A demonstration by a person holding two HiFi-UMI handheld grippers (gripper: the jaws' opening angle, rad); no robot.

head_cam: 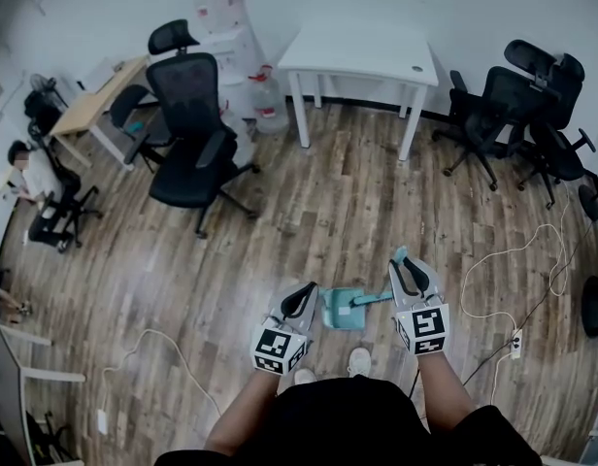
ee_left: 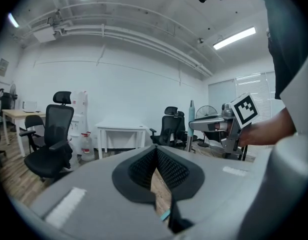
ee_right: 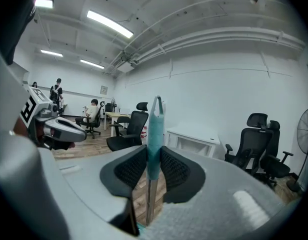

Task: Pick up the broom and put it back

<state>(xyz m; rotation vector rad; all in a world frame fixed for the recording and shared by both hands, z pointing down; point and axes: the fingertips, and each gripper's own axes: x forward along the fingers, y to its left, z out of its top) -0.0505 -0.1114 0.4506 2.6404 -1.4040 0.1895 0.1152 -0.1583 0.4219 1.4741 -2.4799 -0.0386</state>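
Observation:
The broom has a teal head resting on the wood floor in front of my feet and a thin handle with a teal grip that stands upright. My right gripper is shut on that grip, with the pads pressing it from both sides; in the head view the right gripper sits just right of the broom head. My left gripper hovers to the left of the broom head, with its pads touching at the tip and nothing between them. The left gripper view shows the right gripper and the handle's tip.
A white table stands against the far wall. Black office chairs are at the left and right. A white cable and power strip lie on the floor at the right. A person sits at the far left beside a wooden desk.

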